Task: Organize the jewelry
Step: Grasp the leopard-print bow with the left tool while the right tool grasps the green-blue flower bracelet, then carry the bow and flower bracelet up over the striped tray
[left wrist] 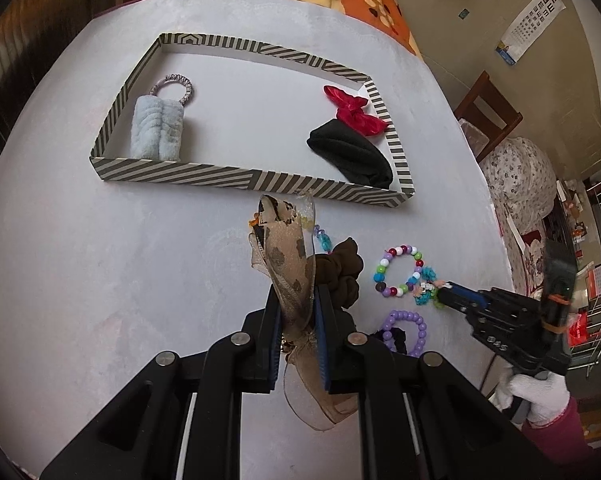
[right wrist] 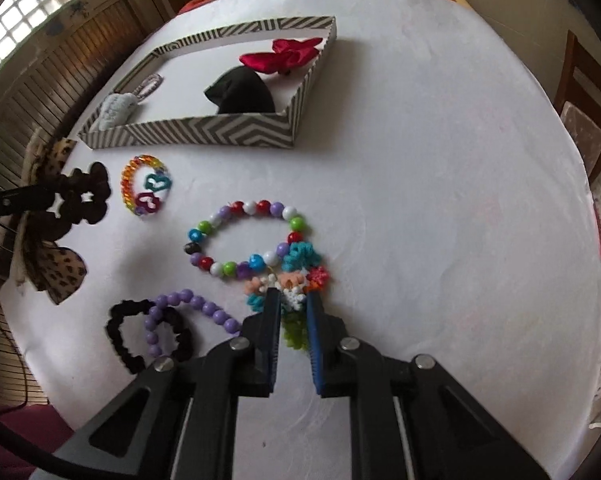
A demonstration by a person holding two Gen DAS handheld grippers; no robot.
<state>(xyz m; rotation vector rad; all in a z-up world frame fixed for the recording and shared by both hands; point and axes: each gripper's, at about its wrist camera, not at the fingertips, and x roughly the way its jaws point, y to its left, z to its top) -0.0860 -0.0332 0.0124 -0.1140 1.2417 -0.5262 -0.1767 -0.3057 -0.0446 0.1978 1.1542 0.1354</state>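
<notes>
Right wrist view is showing the yarn charm bracelet [right wrist: 296, 280], a little ring of fuzzy blue, red, pink and green bits with a white snowflake, lying flat on the white table [right wrist: 440, 200]. It is touching the near end of the colorful bead bracelet [right wrist: 248, 240]. The right gripper [right wrist: 293, 300] is pointing down at it, and the two jaws are sitting on either side of the snowflake and green part. They are squeezing in close, so I think it is pinching the yarn bracelet, though the grip looks only just made. The striped box [right wrist: 204, 136] is lying straight ahead of this gripper, past the bead bracelet, with its long side running left to right. So the next move is likely a lift and a carry forward over the near wall. In the left wrist view, the left gripper [left wrist: 296, 300] is clamped on the leopard ribbon bow [left wrist: 288, 264], holding it up off the table, just in front of the box's [left wrist: 240, 178] near wall. The left one is nearer the box. The purple bead bracelet [right wrist: 188, 308] and black scrunchie [right wrist: 140, 340] are lying just left of the right gripper, apart from it.
</notes>
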